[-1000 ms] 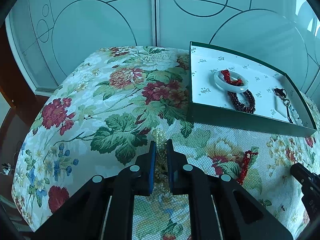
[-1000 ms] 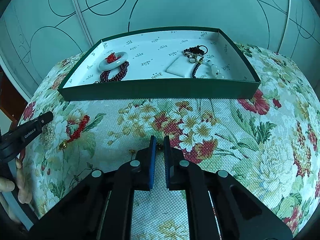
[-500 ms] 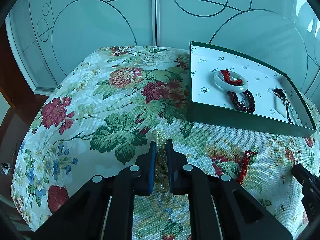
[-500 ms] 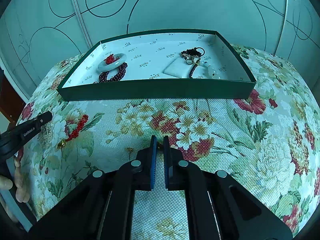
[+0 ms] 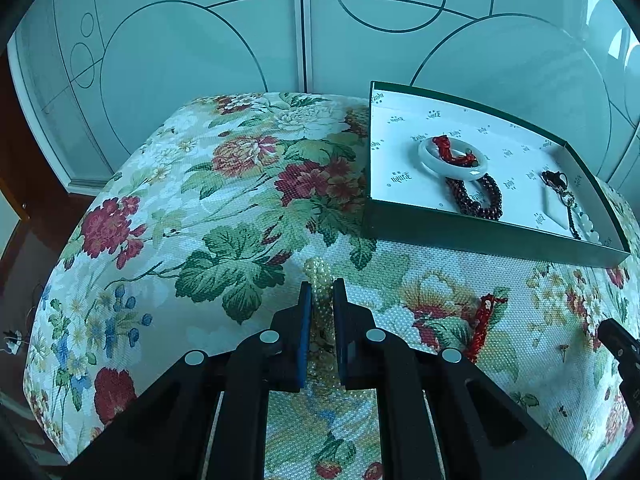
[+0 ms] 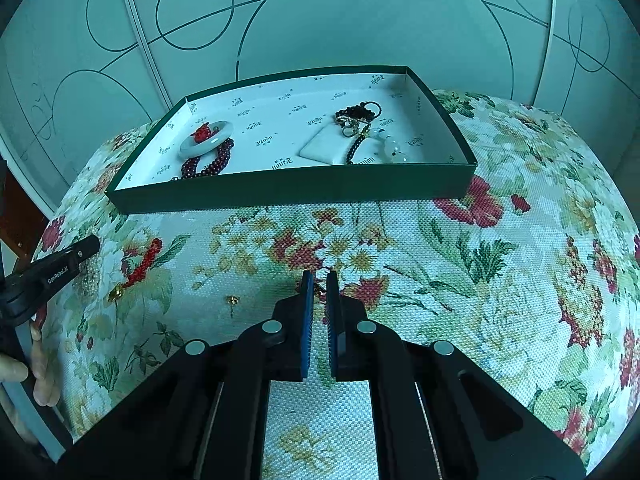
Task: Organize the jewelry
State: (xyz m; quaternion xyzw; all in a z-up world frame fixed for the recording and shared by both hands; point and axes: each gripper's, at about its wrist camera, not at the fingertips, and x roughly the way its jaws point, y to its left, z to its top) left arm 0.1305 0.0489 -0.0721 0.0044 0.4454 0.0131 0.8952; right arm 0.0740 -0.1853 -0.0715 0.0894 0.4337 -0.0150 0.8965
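My left gripper (image 5: 321, 285) is shut on a cream pearl bracelet (image 5: 318, 276) that lies on the floral cloth. My right gripper (image 6: 317, 278) is shut on a small gold earring (image 6: 319, 290), low over the cloth. A green tray (image 5: 472, 233) with white lining holds a white jade bangle (image 5: 452, 160), a dark red bead bracelet (image 5: 476, 196) and a dark bead string with a white pendant (image 6: 360, 136). A red coral bracelet (image 5: 482, 322) lies on the cloth between the grippers. A second gold earring (image 6: 231, 302) lies left of my right gripper.
The floral cloth (image 6: 500, 280) covers a rounded table whose edges drop off on the left and front. Frosted sliding doors (image 5: 200, 60) stand close behind. The tray (image 6: 304, 190) sits at the back. The person's fingers (image 6: 40, 376) show at the left edge.
The right gripper has lifted and pulled back slightly with the earring between its fingers. The left gripper stays shut on the pearl bracelet and has barely moved.
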